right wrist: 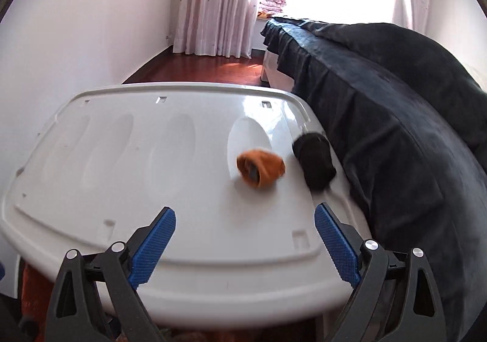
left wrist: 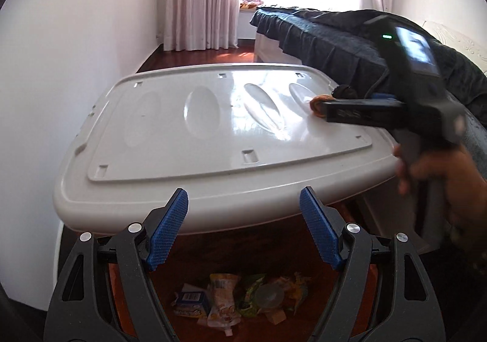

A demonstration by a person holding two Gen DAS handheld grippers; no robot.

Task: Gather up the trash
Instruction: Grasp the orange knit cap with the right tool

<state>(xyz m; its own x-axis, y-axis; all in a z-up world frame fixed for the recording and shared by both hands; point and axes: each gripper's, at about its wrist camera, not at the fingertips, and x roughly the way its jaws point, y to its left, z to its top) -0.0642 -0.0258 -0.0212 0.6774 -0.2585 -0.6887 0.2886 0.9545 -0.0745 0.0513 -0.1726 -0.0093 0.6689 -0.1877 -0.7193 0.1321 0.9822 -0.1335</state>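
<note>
While both tongs stood wide and empty, the orange bundle (right wrist: 260, 170) lay on the white lid (right wrist: 121, 190) at one o'clock from the right gripper (right wrist: 245, 243); the left gripper (left wrist: 243, 229) hung farther, above floor wrappers (left wrist: 231, 299).

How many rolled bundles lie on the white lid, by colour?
Orange bundle: 1
Black bundle: 1
Total on the white lid: 2
</note>
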